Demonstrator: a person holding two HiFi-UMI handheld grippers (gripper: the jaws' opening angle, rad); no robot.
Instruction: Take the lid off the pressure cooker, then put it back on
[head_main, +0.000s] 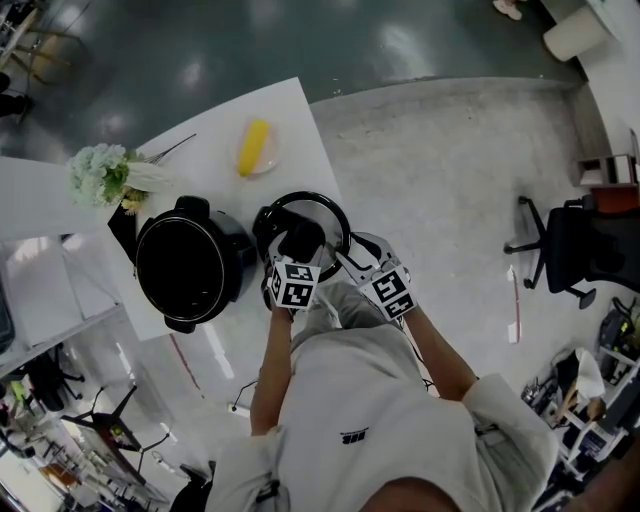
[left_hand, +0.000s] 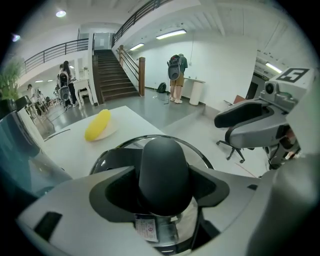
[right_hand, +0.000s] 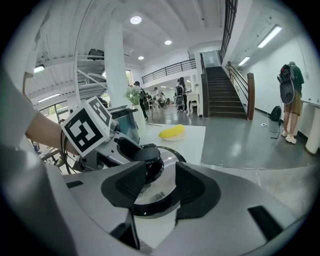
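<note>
Two hand-held grippers (head_main: 298, 250) (head_main: 362, 256), one lid (head_main: 322, 212), one cooker (head_main: 238, 246)

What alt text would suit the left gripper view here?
The left tongs stand open around the black knob of the pressure cooker lid, not pressing it. The lid lies on a white table, with a yellow object on a plate behind it.

Wears a pale grey short-sleeved shirt (head_main: 370, 400) with a small dark logo (head_main: 353, 436). Shows light grey shells, dark pads (right_hand: 127, 182) and a black-and-white marker cube (head_main: 391, 292) behind the jaws on left gripper (head_main: 300, 243) and right gripper (head_main: 350, 256).
</note>
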